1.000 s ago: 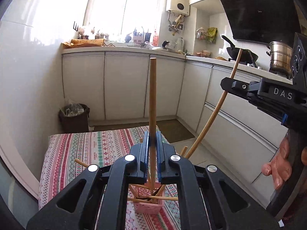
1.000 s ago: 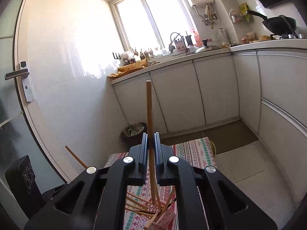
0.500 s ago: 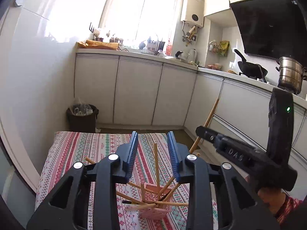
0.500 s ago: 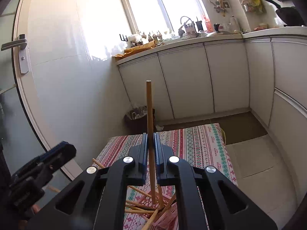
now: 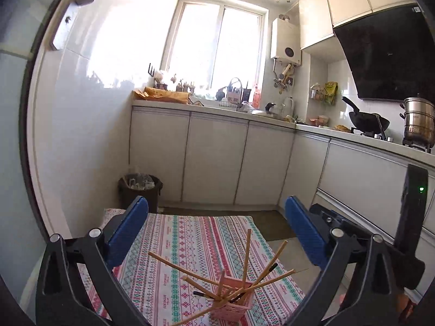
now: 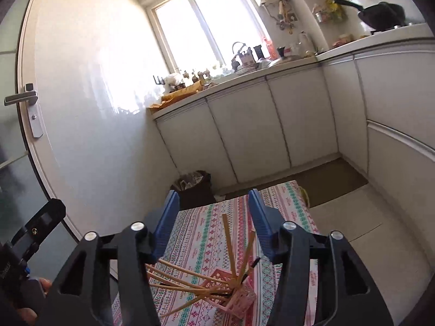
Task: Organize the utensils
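Both grippers have just been opening and nothing is held: the left gripper (image 5: pixel 216 228) is spread wide, the right gripper (image 6: pixel 213 218) partly, above chopsticks (image 5: pixel 246 258) dropped into the pink basket (image 5: pixel 233 303) on the striped cloth (image 5: pixel 190 244).

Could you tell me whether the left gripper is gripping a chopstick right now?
No, the left gripper stands wide open and empty, with the chopsticks resting in the pink basket below.
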